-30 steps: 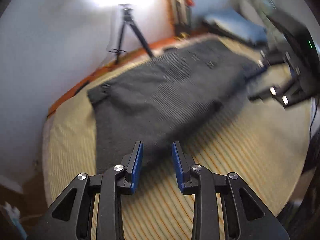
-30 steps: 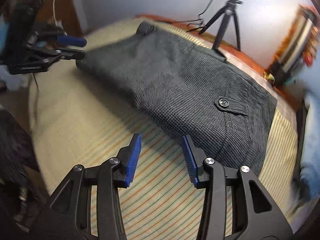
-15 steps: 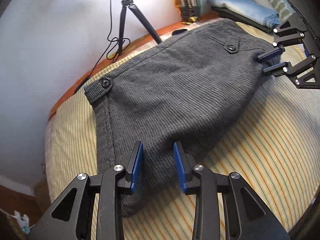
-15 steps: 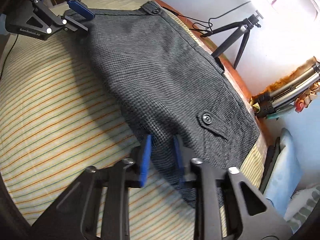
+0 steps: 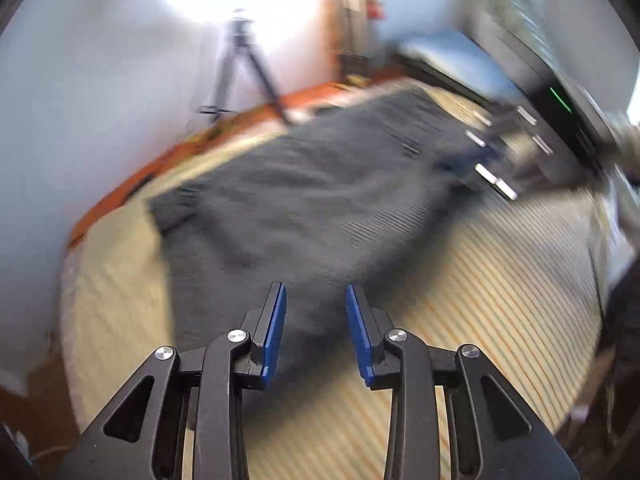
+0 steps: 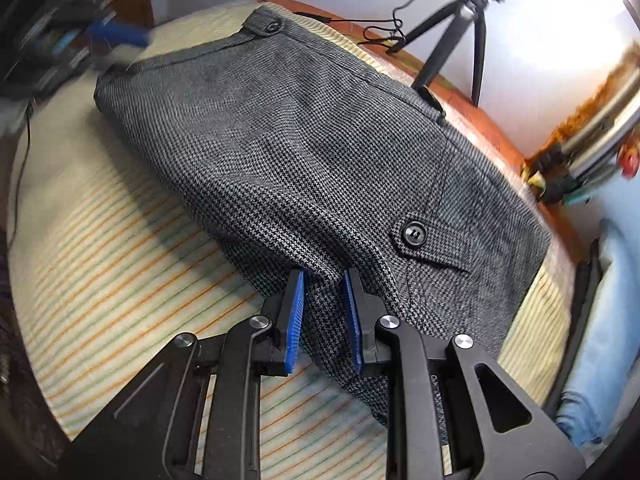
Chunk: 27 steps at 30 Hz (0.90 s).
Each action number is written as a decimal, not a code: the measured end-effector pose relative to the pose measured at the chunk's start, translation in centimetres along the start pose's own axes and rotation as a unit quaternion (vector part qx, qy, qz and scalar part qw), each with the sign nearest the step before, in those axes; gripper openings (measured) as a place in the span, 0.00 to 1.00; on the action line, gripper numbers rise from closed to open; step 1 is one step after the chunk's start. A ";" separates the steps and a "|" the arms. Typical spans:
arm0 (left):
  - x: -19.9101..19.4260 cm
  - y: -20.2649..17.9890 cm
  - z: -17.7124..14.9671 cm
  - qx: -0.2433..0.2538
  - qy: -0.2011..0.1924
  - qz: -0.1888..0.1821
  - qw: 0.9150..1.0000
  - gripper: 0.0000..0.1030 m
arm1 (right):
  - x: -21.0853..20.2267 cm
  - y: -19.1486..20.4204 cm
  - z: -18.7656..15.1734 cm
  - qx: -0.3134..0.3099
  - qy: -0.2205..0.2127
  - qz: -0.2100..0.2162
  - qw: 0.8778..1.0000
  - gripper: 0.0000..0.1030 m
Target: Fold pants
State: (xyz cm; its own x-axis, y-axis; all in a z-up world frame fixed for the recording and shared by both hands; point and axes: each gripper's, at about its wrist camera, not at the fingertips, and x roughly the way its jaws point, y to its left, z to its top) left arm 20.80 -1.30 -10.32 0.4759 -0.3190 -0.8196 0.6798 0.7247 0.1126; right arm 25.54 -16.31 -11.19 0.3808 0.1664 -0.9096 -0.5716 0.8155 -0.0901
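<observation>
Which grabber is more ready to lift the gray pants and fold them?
The right gripper: its pads already pinch the pants' near edge. The left gripper looks open above its edge, gripping nothing.

Your right gripper (image 6: pixel 322 312) has come in from the bare striped cover and narrowed its jaws; a second ago they stood wide and clear of the cloth, now a raised fold of the near edge of the pants (image 6: pixel 304 152) sits between the blue pads, just below the buttoned pocket flap. Your left gripper (image 5: pixel 316 328) has pulled back: half a second ago its jaws straddled the cloth's edge, now they hang apart above it, and that view has gone blurred.
</observation>
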 end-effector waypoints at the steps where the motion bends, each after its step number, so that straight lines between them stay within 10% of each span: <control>1: 0.5 -1.0 -0.2 0.015 0.008 -0.003 1.000 0.30 | -0.1 -0.2 0.0 0.007 -0.003 0.004 1.000 0.19; 12: 5.1 1.3 1.4 -0.007 0.038 0.021 0.999 0.30 | -2.4 1.1 -0.8 0.007 -0.031 0.005 0.999 0.20; 16: 5.4 2.9 3.3 -0.024 0.036 0.025 0.999 0.30 | -3.5 3.9 -1.0 -0.038 -0.061 0.032 0.997 0.45; 23: 4.4 4.1 3.9 -0.043 0.013 0.022 0.999 0.30 | -0.2 7.2 -0.3 -0.133 -0.049 -0.031 0.989 0.47; 26: 2.6 3.5 3.0 -0.025 0.005 0.027 0.999 0.30 | 0.8 7.3 0.2 -0.152 -0.045 -0.044 0.986 0.44; 27: 1.9 3.3 2.5 -0.021 0.002 0.034 0.999 0.30 | 0.9 7.2 0.4 -0.151 -0.044 -0.045 0.986 0.19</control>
State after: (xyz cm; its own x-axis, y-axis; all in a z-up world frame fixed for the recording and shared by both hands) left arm 25.35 -1.04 -10.14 0.5172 -0.2655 -0.8136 0.6218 0.7698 0.1441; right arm 22.03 -10.04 -12.49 0.4939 0.1593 -0.8548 -0.7184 0.6285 -0.2980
